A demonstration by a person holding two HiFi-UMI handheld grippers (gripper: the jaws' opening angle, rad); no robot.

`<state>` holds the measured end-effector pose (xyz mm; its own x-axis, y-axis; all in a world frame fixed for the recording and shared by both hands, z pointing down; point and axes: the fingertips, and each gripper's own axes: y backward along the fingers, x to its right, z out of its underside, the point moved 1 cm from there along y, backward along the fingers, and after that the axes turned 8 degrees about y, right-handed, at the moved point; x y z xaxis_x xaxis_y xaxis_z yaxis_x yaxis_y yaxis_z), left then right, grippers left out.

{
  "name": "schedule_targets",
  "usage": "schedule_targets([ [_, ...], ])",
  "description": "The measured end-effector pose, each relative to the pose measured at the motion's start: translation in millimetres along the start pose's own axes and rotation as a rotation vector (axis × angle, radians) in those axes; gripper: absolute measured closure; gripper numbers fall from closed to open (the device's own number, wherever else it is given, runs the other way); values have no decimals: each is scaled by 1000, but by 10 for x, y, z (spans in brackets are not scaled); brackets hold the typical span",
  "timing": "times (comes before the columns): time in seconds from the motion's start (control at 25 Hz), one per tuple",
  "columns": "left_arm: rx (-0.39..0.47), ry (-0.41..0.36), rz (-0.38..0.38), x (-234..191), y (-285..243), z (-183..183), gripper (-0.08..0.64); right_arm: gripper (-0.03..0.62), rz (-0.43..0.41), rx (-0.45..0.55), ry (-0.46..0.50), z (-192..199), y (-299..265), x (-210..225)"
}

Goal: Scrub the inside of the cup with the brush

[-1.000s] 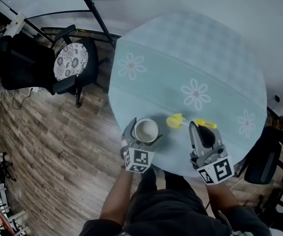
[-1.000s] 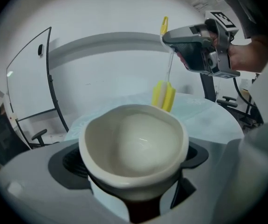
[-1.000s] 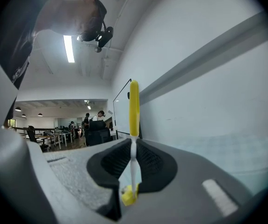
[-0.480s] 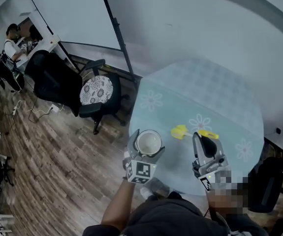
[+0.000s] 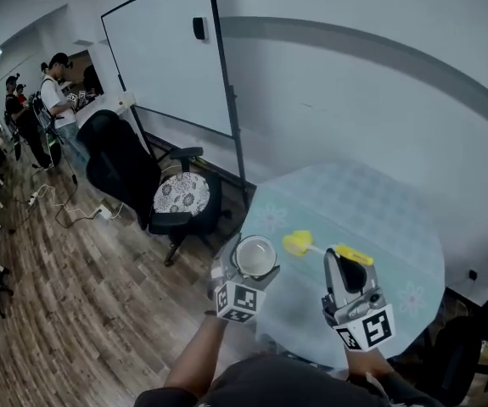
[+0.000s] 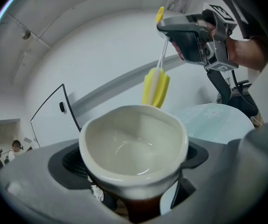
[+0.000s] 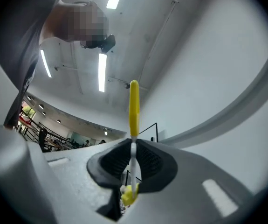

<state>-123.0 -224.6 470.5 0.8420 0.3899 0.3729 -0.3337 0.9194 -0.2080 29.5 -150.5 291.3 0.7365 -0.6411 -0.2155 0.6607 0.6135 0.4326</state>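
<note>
My left gripper (image 5: 254, 265) is shut on a white cup (image 5: 255, 254), held up in the air with its mouth open and empty (image 6: 136, 143). My right gripper (image 5: 345, 265) is shut on the thin white stem of a brush (image 7: 133, 164). The brush's yellow handle end (image 7: 134, 107) sticks up past the jaws, and its yellow sponge head (image 5: 296, 243) points left toward the cup. In the left gripper view the sponge head (image 6: 155, 87) hangs just beyond the cup's far rim, outside the cup.
A round table with a pale blue flowered cloth (image 5: 371, 219) lies below and to the right of both grippers. A black office chair with a patterned seat (image 5: 180, 193) stands left of it on wooden floor. A whiteboard (image 5: 171, 53) leans behind. People stand at far left (image 5: 57, 91).
The head view has tilted upward, showing more of the room. Both grippers have lifted off the table, and the brush head now sits close to the cup's rim.
</note>
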Motion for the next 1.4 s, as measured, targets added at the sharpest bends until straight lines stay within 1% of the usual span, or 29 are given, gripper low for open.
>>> schedule_targets([
  [0.16,-7,-13,-17,-87,93,-22,-6,554,-48,65,6,-302,-53,-214],
  [0.32,-19,-10,-27,-161,177,17,-6,554,-98,108,-11,-493,-53,-433],
  [0.48,-26,-23,-32,-162,215,33,-6,554,-234,135,-18,-567,-77,-761],
  [0.56,-20,-29,-32,-127,216,8,-6,554,-295,122,-8,-528,-92,-928],
  [0.64,-13,-35,-31,-87,209,-41,-6,554,-333,103,27,-481,-113,-1035],
  [0.76,-1,-48,-31,-33,223,-125,-6,554,-361,72,78,-408,-145,-1123],
  [0.96,7,-77,-35,23,255,-186,-6,554,-383,7,123,-244,-167,-1165],
  [1.08,7,-81,-40,31,268,-193,-6,554,-400,-19,108,-176,-150,-1162],
  [1.2,8,-81,-44,32,283,-190,-6,554,-419,-19,90,-159,-133,-1212],
  [1.4,7,-78,-38,85,280,-190,-6,554,-455,-8,115,-169,-117,-1290],
])
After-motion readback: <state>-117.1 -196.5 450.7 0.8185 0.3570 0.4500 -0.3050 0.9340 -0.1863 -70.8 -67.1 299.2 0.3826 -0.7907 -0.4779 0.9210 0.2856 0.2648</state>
